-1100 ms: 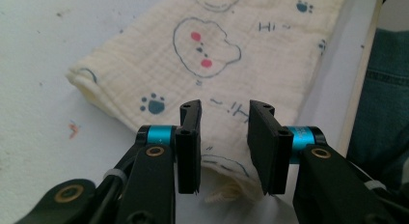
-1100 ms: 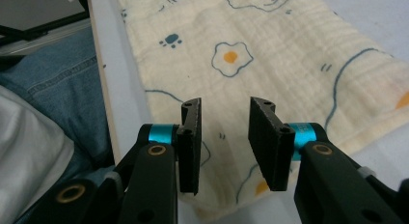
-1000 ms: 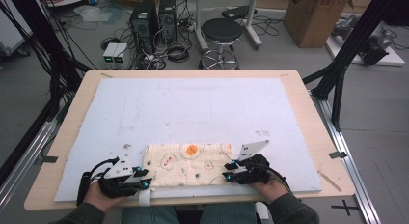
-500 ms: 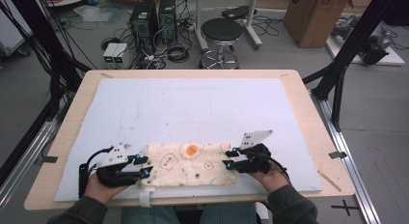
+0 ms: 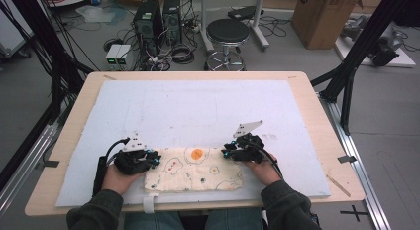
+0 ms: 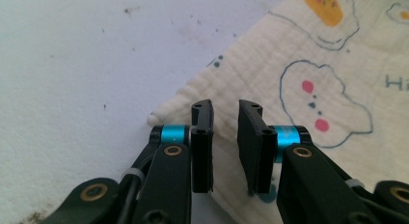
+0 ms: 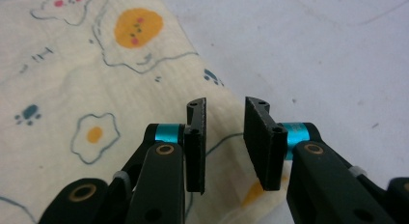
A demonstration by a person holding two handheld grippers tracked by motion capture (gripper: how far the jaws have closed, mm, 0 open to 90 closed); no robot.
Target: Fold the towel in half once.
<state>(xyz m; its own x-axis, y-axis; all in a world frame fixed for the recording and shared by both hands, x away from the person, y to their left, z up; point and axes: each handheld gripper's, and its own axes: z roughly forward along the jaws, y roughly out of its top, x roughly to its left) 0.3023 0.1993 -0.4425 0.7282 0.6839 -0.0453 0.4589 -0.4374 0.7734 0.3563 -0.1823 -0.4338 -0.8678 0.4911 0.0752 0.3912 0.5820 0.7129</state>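
Note:
A cream cloth (image 5: pixel 195 168) printed with eggs and clouds lies flat on the near part of the white mat. My left gripper (image 5: pixel 157 159) sits at the cloth's far left corner. In the left gripper view the jaws (image 6: pixel 225 110) stand a small gap apart over that corner of the cloth (image 6: pixel 289 64); they have just been closing, with cloth showing between them, unpinched. My right gripper (image 5: pixel 225 151) is at the far right corner. Its jaws (image 7: pixel 225 105) have also been closing, a gap still between them over the edge of the cloth (image 7: pixel 120 79).
The white mat (image 5: pixel 198 111) covers most of the wooden table (image 5: pixel 317 116). Beyond the table's far edge stand a black stool (image 5: pixel 228 31), computer cases (image 5: pixel 158 17) and a cardboard box (image 5: pixel 327 17). Black frame posts (image 5: pixel 356 56) rise at both sides.
Both hands have slid away from the person along the cloth's short sides, from near its front corners to its far corners. The cloth lies as before.

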